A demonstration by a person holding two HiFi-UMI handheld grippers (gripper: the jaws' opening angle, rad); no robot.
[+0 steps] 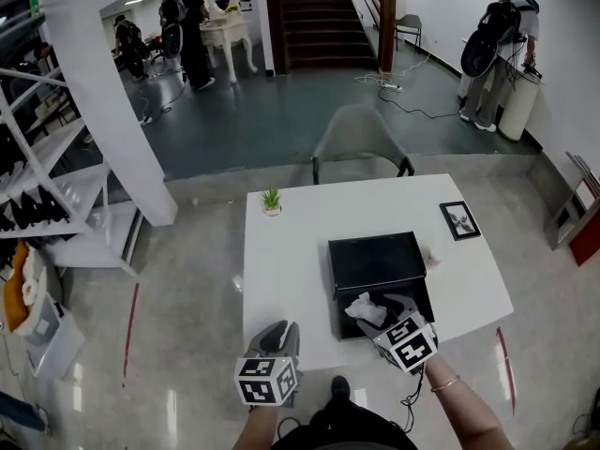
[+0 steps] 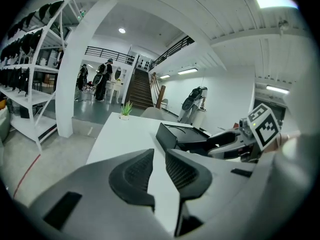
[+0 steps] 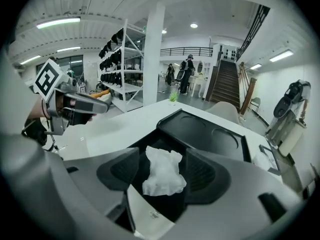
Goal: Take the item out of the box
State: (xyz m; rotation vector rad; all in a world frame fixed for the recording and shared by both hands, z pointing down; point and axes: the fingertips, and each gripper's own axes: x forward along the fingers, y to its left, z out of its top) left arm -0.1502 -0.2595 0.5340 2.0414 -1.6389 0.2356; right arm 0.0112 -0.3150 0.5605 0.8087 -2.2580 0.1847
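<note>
A black box (image 1: pixel 417 293) stands open on the white table (image 1: pixel 281 270), its lid (image 1: pixel 375 261) laid back flat. A crumpled white item (image 1: pixel 366 308) lies in the box's near left part. My right gripper (image 1: pixel 382 313) hovers over it with the jaws spread wide. In the right gripper view the item (image 3: pixel 162 173) sits between the two pads (image 3: pixel 120 171), and neither pad touches it. My left gripper (image 1: pixel 278 337) hangs over the table's front edge, left of the box, its jaws a narrow gap apart with nothing in them (image 2: pixel 160 155).
A small potted plant (image 1: pixel 272 200) stands at the table's far left and a framed picture (image 1: pixel 459 220) at its far right. A grey chair (image 1: pixel 356 139) is behind the table. White shelving (image 1: pixel 47 186) and a pillar (image 1: pixel 103 92) stand to the left.
</note>
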